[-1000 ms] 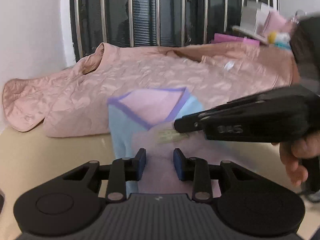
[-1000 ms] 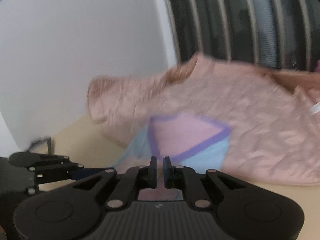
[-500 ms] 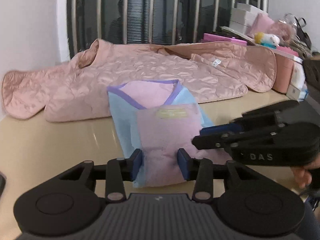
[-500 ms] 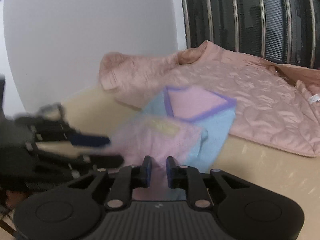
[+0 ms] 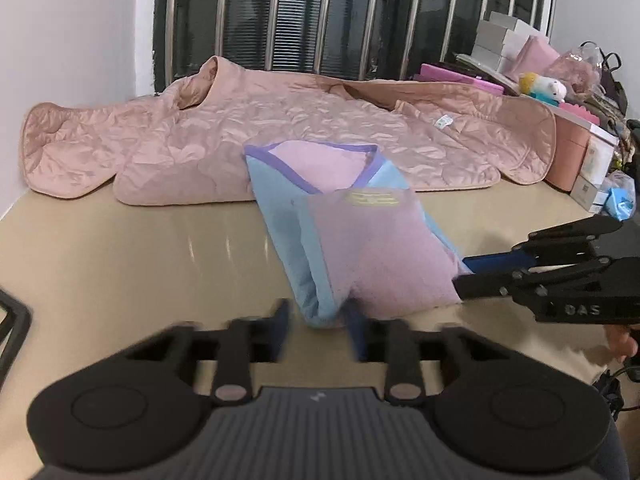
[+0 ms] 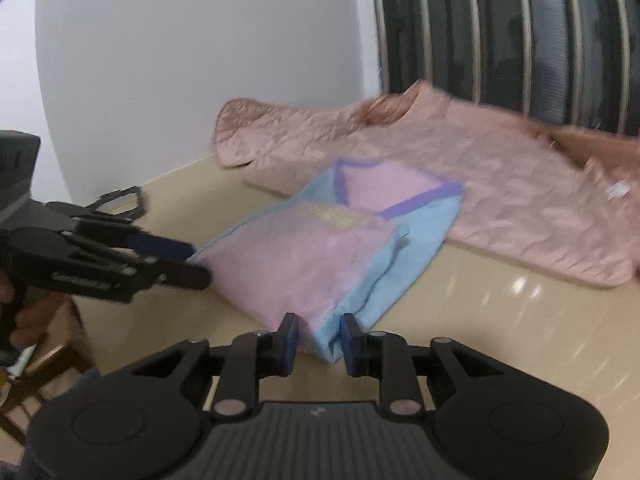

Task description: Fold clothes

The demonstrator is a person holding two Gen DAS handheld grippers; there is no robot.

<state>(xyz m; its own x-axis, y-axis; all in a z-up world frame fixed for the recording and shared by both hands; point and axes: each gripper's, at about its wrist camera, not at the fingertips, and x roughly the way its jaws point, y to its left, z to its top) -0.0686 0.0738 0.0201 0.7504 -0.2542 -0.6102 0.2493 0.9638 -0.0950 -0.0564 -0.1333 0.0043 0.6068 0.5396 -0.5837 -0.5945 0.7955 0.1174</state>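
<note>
A folded garment, light blue with a pink panel, purple neckline and yellow label, lies on the beige table. My left gripper is at its near corner. Its jaws are closing, still apart, with the blue corner between them and unpressed. From the right, my right gripper reaches the garment's side edge. In the right wrist view, the right gripper straddles a blue corner of the garment with gaps on both sides. The left gripper comes in from the left.
A pink quilted jacket lies spread behind the garment, against the barred window. Boxes and a plush toy crowd the back right. A black frame sits at the table's left edge, by the white wall.
The right gripper laid the pink lower part over the garment and let go. Both grippers drew back to the garment's near corners. The left jaws widened, then began narrowing.
</note>
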